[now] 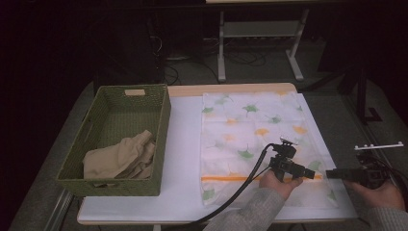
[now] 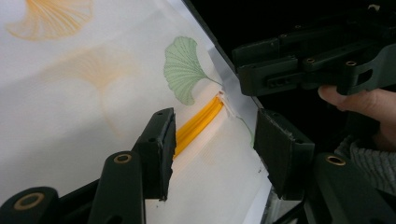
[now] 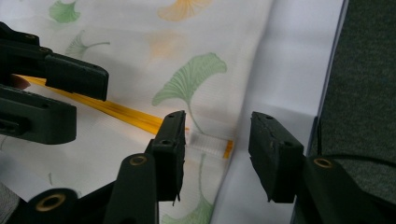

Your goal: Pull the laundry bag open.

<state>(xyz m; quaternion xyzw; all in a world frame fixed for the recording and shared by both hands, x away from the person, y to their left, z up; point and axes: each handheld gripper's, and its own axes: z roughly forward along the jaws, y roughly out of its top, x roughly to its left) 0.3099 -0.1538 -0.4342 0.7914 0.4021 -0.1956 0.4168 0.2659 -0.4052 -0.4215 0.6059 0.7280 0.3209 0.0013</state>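
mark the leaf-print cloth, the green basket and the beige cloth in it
white cloth printed with green and orange leaves (image 1: 250, 125), high view, its middle
green woven rectangular basket (image 1: 166, 122), high view, right wall
crumpled beige cloth (image 1: 120, 156), high view, its middle, inside the basket

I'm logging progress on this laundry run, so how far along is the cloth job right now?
Done: one beige garment already lies crumpled in the green basket. In hand: the leaf-print cloth lies spread flat on the table; the left gripper and right gripper sit open at its near right edge by the orange stripe, nothing pinched yet. Left: probably gripping and handling the cloth.
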